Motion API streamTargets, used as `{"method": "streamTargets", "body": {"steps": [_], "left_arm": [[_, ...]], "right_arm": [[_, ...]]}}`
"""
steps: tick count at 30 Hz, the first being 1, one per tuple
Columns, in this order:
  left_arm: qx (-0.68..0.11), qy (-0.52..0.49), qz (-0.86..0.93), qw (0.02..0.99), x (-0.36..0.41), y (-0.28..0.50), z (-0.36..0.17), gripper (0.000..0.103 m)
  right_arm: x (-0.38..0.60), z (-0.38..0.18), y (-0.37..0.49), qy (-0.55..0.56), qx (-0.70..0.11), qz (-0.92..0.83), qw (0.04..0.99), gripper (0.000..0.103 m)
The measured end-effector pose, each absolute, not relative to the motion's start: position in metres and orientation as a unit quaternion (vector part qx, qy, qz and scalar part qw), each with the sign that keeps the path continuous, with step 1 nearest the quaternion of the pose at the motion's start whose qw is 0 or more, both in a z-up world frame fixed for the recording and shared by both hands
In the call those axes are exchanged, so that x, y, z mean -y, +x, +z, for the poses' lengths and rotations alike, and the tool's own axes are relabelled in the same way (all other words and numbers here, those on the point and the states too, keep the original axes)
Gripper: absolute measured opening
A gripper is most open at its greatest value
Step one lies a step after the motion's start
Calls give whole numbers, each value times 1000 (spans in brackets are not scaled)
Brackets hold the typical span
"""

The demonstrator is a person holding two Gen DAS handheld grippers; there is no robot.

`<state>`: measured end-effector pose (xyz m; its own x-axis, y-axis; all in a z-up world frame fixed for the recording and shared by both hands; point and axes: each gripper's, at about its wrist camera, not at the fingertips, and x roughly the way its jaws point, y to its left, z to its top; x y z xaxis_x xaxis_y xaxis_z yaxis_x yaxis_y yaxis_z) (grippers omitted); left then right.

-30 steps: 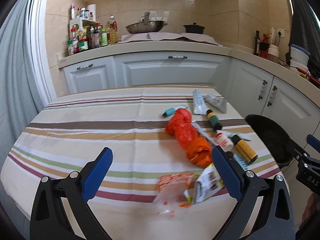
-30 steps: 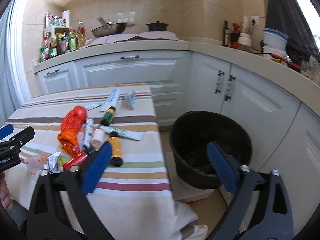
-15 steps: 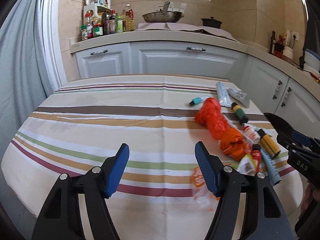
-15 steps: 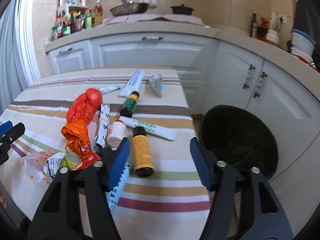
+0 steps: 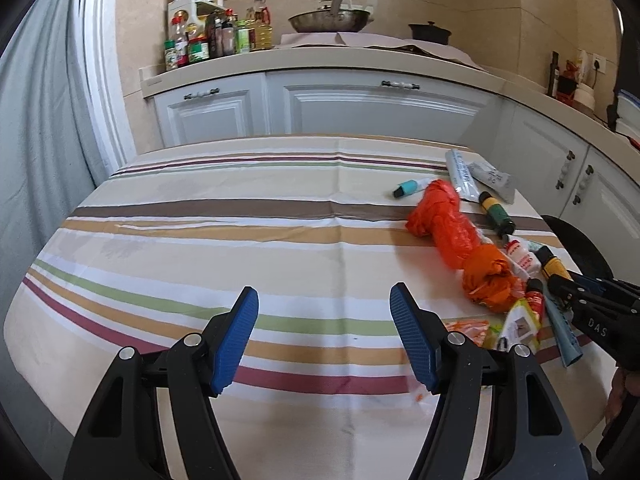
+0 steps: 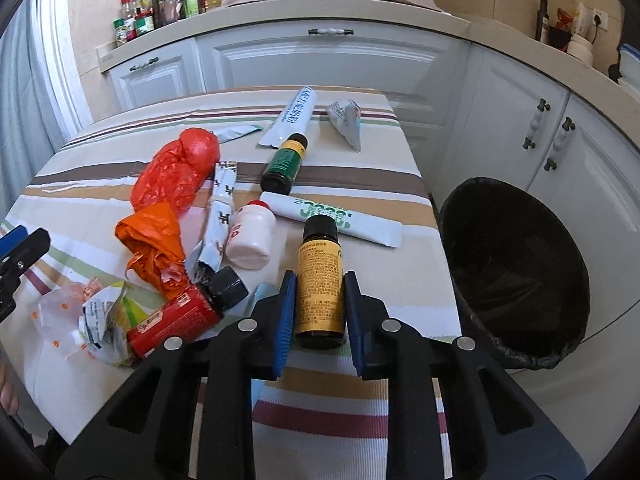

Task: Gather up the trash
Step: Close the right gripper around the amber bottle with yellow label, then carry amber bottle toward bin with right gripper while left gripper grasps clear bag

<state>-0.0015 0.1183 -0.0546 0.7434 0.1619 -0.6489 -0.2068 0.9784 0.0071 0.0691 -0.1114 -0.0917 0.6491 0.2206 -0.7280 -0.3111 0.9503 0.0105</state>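
A dark bottle with a yellow label [image 6: 320,264] lies on the striped tablecloth [image 6: 400,280] near the table's right edge. My right gripper [image 6: 320,280] is closing on it, both blue pads against the bottle's sides. More trash lies to the left: a red bottle [image 6: 180,318], a white bottle [image 6: 250,236], orange plastic bags [image 6: 176,176], a white tube [image 6: 340,220] and crumpled wrappers [image 6: 104,316]. My left gripper [image 5: 323,292] stands open over bare cloth with nothing between its fingers. The bags [image 5: 452,224] lie to its right.
A black-lined trash bin [image 6: 480,188] stands on the floor just off the table's right edge. White cabinets and a counter [image 5: 320,60] with bottles and a pan run behind the table. A grey curtain [image 5: 40,140] hangs at the left.
My right gripper came down over the yellow-labelled bottle and its jaws narrowed onto it. My left gripper narrowed its jaws and shifted left, off the wrappers, over bare cloth.
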Motion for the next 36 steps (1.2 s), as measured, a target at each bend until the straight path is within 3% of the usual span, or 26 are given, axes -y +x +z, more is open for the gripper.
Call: {"method": "streamTargets", "body": {"steps": [28, 33, 36], "left_arm": [[-345, -5, 53, 937, -69, -35, -60, 69], [-352, -8, 37, 935, -68, -33, -69, 58], [-359, -17, 22, 933, -68, -31, -75, 44]], "right_arm": [[188, -79, 4, -24, -342, 87, 935, 23], [191, -83, -2, -18, -344, 83, 935, 23], [191, -84, -4, -18, -344, 81, 935, 23]]}}
